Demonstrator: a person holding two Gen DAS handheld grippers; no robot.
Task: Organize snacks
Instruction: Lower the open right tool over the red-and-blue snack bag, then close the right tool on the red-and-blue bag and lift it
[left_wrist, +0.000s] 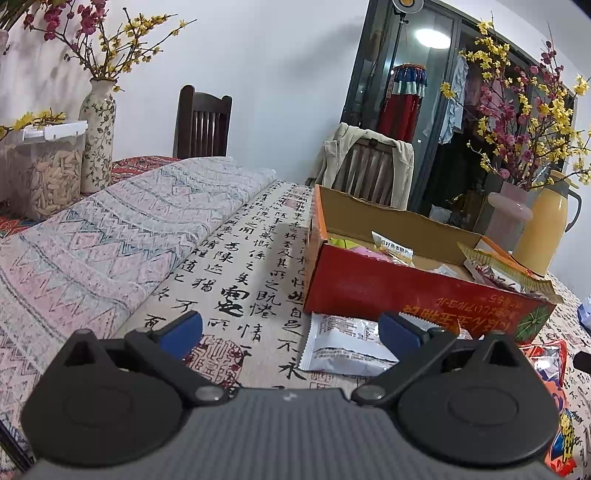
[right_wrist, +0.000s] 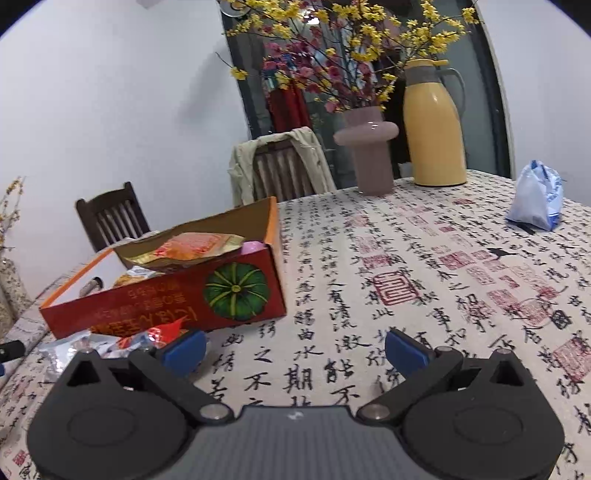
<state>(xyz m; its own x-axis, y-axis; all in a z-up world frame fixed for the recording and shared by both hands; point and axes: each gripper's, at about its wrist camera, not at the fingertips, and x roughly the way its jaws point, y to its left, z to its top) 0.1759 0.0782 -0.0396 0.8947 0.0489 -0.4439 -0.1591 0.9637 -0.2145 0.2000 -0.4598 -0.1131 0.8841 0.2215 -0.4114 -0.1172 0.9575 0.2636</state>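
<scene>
L tongs (left_wrist: 290, 332) agape | R tongs (right_wrist: 295, 350) agape | snack box (left_wrist: 406, 291) part-filled

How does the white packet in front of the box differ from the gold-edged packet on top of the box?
The white packet lies flat on the tablecloth just outside the red box, while the gold-edged packet sits up in the box, sticking out over its rim. The white packet is plain with small print; the gold-edged one is orange and gold. Both look sealed, and neither is held by the left gripper.
</scene>
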